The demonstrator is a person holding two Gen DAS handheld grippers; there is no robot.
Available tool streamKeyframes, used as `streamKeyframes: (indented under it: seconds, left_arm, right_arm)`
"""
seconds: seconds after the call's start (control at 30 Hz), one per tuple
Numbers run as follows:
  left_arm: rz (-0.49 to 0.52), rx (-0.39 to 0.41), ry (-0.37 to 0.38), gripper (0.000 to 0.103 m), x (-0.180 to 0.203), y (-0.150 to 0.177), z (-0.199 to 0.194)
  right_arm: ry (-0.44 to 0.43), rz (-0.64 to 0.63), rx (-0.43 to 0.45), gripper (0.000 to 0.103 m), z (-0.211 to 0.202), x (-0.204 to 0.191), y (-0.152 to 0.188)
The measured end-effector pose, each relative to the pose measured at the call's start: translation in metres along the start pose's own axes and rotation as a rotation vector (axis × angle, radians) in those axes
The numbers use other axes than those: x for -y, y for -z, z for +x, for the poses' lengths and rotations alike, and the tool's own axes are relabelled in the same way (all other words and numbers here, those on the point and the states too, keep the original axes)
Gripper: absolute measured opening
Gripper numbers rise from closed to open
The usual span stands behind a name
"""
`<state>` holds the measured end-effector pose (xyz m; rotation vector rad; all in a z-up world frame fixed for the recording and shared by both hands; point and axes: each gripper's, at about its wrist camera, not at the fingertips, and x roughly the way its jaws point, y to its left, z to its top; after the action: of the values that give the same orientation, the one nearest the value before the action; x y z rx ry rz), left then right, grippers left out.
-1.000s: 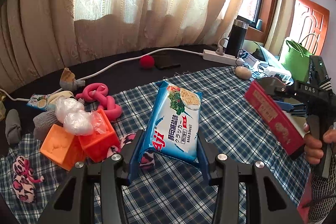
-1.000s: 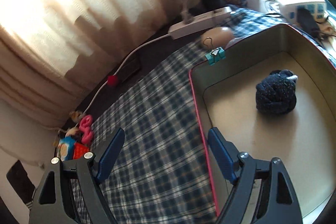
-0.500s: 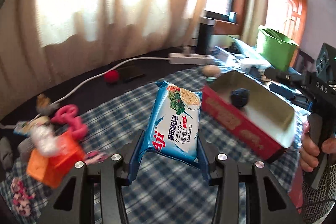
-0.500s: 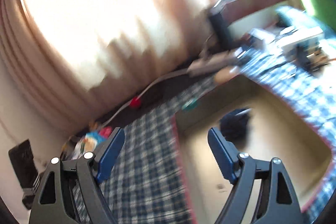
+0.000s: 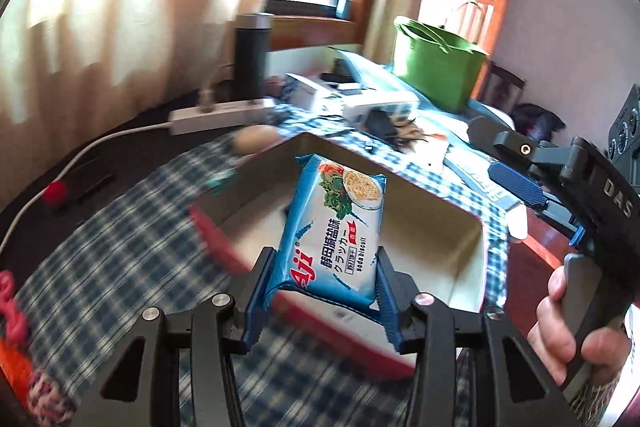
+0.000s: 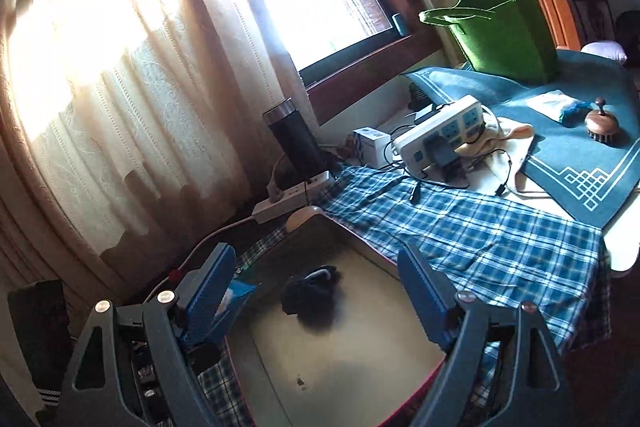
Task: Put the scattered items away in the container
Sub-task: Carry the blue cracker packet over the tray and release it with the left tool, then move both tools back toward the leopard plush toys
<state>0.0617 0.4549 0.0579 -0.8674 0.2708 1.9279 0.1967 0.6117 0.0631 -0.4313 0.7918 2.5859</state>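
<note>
Plaid cloth (image 5: 132, 227) underlies tin (image 5: 464, 259); left hand-held gripper (image 5: 326, 291) clamps biscuit packet (image 5: 340, 227), right hand-held gripper (image 6: 316, 291) agape over sock (image 6: 312, 293).

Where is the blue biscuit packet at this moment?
In the left wrist view the biscuit packet is clamped in the left gripper, held above the open red tin, at centre frame. It is not yet inside the tin.

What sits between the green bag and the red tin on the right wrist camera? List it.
Right wrist view: between green bag and red tin lie a teal mat, a white power strip with cables, then plaid cloth.
</note>
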Motion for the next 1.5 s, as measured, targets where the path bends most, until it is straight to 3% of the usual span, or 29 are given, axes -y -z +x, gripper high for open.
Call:
streamKeyframes:
  seconds: [0.13, 0.43, 0.8, 1.1, 1.3, 1.5]
  left_arm:
    - [0.005, -0.020, 0.004, 0.078, 0.004, -0.004, 0.011]
    - [-0.059, -0.030, -0.047, 0.078, -0.022, 0.005, -0.001]
    - [-0.085, -0.028, -0.211, 0.078, -0.063, 0.032, -0.048]
    - [-0.188, 0.014, -0.331, 0.078, -0.120, 0.066, -0.114]
    - [-0.266, 0.046, -0.487, 0.079, -0.166, 0.105, -0.168]
    - [-0.412, 0.067, -0.602, 0.079, -0.220, 0.151, -0.218]
  right_arm:
    - [0.018, -0.001, 0.013, 0.086, -0.002, 0.005, -0.002]
    - [0.030, 0.000, -0.034, 0.086, 0.015, 0.004, 0.008]
    - [-0.017, -0.117, -0.086, 0.086, 0.025, -0.043, 0.032]
    - [-0.108, -0.197, -0.137, 0.086, 0.032, -0.094, 0.054]
    - [-0.181, -0.274, -0.191, 0.086, 0.035, -0.137, 0.071]
    - [-0.231, -0.352, -0.249, 0.086, 0.042, -0.177, 0.090]
